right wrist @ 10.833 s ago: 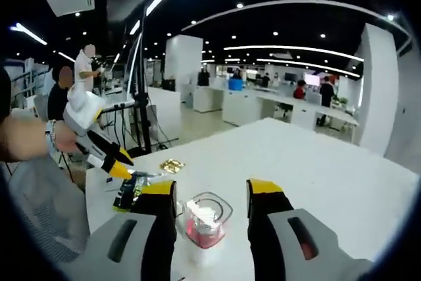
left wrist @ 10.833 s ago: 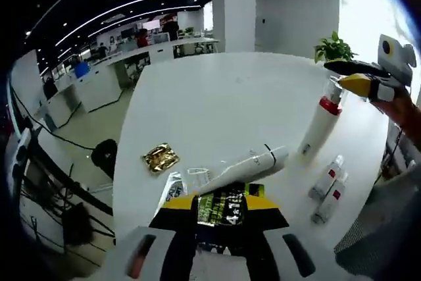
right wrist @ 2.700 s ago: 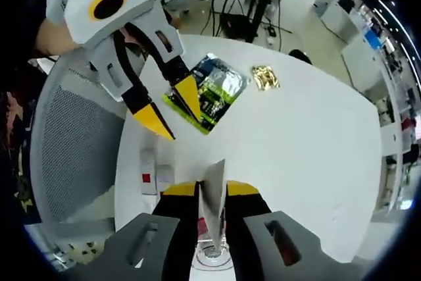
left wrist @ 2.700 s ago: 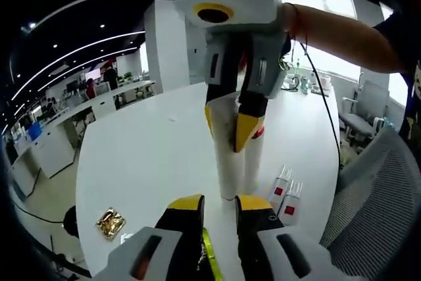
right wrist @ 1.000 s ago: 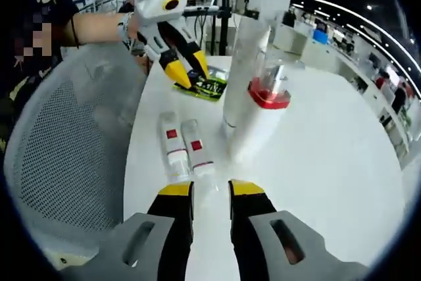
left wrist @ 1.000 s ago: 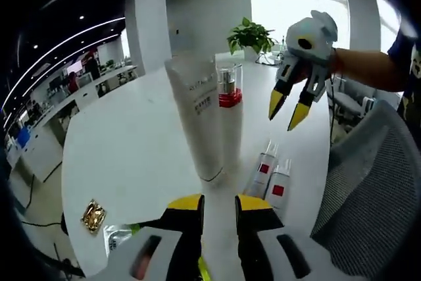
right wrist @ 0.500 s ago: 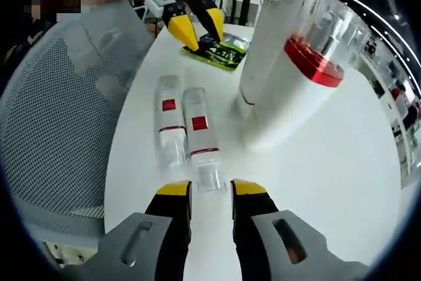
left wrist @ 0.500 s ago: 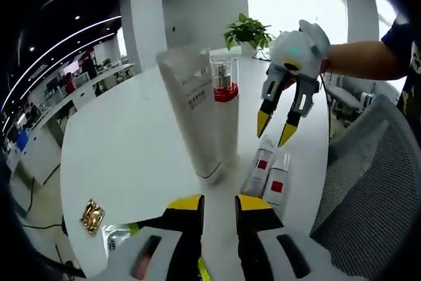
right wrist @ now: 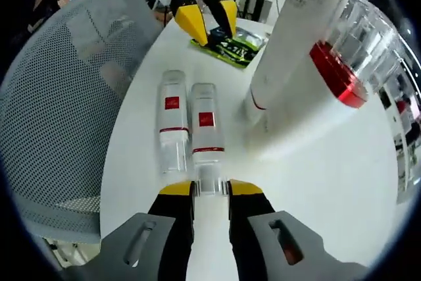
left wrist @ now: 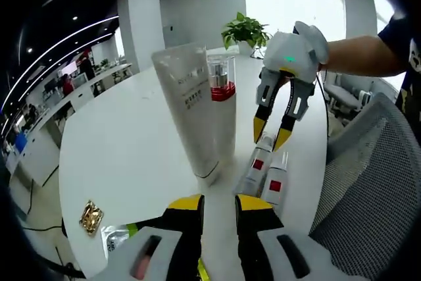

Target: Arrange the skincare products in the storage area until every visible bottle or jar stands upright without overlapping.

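A white tube [left wrist: 191, 116] stands on its cap on the round white table [left wrist: 118, 143], close beside an upright pump bottle [left wrist: 223, 120] with a red band. Two small clear bottles with red labels [left wrist: 253, 169] [left wrist: 273, 185] lie side by side to their right. My right gripper [left wrist: 272, 136] hovers over their far ends. In the right gripper view it [right wrist: 210, 192] is open, its tips on either side of the cap of the right-hand small bottle [right wrist: 205, 126]; the other [right wrist: 172, 123] lies beside it. My left gripper [left wrist: 219, 205] is open a little, with nothing between its tips.
A green packet [right wrist: 233, 47] lies under the left gripper [right wrist: 209, 21], and a gold sachet [left wrist: 91, 216] lies further along the table. A grey mesh chair [right wrist: 66, 97] stands against the table edge by the small bottles. A potted plant [left wrist: 245, 31] stands at the far side.
My right gripper has come down and forward from above the table until its tips straddle one small bottle's cap. The tube, pump bottle and left gripper have stayed put.
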Available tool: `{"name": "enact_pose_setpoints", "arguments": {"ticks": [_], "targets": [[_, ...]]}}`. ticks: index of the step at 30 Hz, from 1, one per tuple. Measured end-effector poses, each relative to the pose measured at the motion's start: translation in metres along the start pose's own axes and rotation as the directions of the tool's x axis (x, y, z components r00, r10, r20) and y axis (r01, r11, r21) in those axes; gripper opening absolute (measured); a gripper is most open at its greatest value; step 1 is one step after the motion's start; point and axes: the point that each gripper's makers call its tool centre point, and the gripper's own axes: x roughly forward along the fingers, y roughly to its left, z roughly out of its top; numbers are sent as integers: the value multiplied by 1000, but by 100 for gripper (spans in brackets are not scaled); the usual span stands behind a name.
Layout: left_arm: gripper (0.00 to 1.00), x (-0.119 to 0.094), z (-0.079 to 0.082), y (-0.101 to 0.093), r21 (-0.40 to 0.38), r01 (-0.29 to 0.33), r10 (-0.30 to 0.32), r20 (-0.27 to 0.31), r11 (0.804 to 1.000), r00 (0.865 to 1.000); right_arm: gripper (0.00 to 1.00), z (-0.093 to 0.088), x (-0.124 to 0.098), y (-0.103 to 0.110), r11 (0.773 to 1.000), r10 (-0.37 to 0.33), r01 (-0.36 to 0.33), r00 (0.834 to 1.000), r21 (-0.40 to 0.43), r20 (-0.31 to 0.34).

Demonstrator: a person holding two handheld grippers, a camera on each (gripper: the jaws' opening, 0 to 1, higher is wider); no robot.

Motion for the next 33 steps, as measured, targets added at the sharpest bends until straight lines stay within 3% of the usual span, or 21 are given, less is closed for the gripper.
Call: {"name": "enact_pose_setpoints", "arguments": {"ticks": [8, 12, 19, 27, 33], "targets": [[21, 0, 3, -5, 25, 17, -18, 16, 1000, 1000, 17, 14, -17, 1, 999, -8, 8, 1000, -42, -3], [29, 0, 8, -15, 42, 58, -59, 39, 997, 997, 17, 24, -26, 2, 999, -6, 7, 1000, -41, 15], [32, 0, 18, -33, 102, 120, -129, 82, 987, 988, 17, 49, -38, 10, 996, 5, 0, 999, -90, 47], [27, -4, 21, -50, 145, 180, -194, 88, 973, 977, 17, 69, -47, 17, 989, 26, -18, 998, -144, 53], [20, -7, 18, -59, 155, 232, -243, 61, 960, 968, 17, 67, -48, 20, 984, 46, -41, 999, -176, 27]]}}
